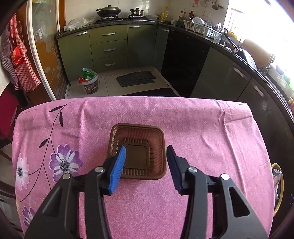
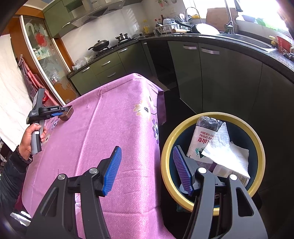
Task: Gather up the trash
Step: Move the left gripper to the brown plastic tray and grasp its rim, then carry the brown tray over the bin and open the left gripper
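While left hand-held gripper (image 1: 146, 153) straddles brown tray (image 1: 136, 150), pads apart; right hand-held gripper (image 2: 147, 160) half-open, empty

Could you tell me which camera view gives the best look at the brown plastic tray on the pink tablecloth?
The left wrist view: the brown plastic tray lies central and close, its ribbed inside and rim plain, between the left tool's fingers. The right wrist view shows it only small and side-on at the far left.

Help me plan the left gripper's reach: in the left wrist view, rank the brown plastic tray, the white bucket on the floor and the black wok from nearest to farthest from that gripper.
1. Brown plastic tray: between the left gripper's fingertips, on the pink tablecloth.
2. White bucket: on the floor beyond the table, left.
3. Black wok: on the stove by the far wall.
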Motion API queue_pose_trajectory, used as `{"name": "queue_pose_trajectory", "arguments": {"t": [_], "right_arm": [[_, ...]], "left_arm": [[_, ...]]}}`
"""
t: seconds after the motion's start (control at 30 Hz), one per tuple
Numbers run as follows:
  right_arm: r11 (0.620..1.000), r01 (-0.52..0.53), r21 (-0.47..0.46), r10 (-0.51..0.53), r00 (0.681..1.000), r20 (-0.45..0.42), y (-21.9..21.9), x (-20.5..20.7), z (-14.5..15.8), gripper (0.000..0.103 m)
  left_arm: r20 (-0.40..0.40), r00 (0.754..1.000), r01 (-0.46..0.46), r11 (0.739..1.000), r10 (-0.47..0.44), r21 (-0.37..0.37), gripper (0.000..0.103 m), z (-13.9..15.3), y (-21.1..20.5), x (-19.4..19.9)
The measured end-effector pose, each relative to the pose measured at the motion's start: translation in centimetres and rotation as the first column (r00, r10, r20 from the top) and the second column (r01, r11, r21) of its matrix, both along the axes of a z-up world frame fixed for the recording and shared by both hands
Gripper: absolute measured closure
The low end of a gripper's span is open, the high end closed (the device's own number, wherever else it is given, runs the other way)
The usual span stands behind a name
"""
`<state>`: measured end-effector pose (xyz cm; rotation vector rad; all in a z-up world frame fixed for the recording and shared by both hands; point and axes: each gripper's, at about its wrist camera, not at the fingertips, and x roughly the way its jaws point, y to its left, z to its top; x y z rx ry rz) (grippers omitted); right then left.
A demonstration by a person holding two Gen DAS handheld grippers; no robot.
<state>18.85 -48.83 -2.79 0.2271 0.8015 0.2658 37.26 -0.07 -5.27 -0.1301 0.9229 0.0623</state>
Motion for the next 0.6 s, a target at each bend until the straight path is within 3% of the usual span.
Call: {"name": "queue_pose_trajectory", "arguments": {"t": [0.37,0.47,0.5,0.6], "right_arm": [[1.0,-0.016,0.001,0.016,1.0,-0.006,0.4,0.0,0.0,0.045],[1.0,-0.011,0.0,0.011,1.0,-0.006,0.2,-0.2,0.0,0.045],[1.0,-0.009,0.0,0.009,1.0,-0.005,0.1,-0.1,0.1,0.045],[1.0,-0.005,0.006,0.005,1.0,-0.004,-0.2,-0.3,0.1,0.045]], "left_arm": [[-0.052,0.993,0.103,0.995,-0.102,0.018,0.061,-0.5,-1.9,0.4],[-0.082,0.991,0.11,0.994,-0.109,0.004,0.081,-1.2,-2.1,0.8],[-0.088,0.99,0.11,0.994,-0.109,0.003,0.095,-1.3,-2.1,0.9],[-0.076,0.991,0.112,0.993,-0.11,0.024,0.097,-1.1,-2.2,0.6]]}}
